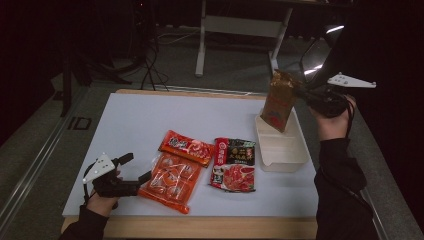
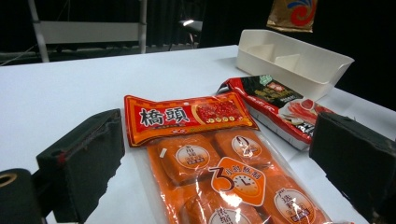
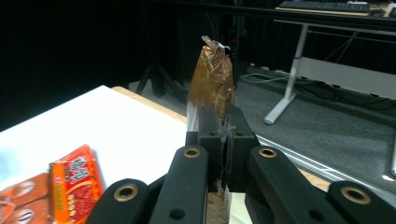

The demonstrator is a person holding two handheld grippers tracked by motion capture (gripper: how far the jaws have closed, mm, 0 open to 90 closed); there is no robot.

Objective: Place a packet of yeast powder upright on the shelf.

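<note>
Gold pouch (image 1: 279,100), clamped in the right gripper (image 3: 223,140), hangs over the white bin (image 1: 295,161); lower it straight in. Left gripper (image 2: 215,172) stands open.

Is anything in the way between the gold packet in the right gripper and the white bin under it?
Nothing visible. The gold packet, clamped in the right gripper, hangs over the far end of the white bin, and both compartments look bare. The other packets lie on the table to the bin's left, apart from it.

We see a gold-brown pouch (image 1: 279,100) hanging upright above the white tray (image 1: 290,162). Our orange packet (image 1: 170,181) lies flat.
</note>
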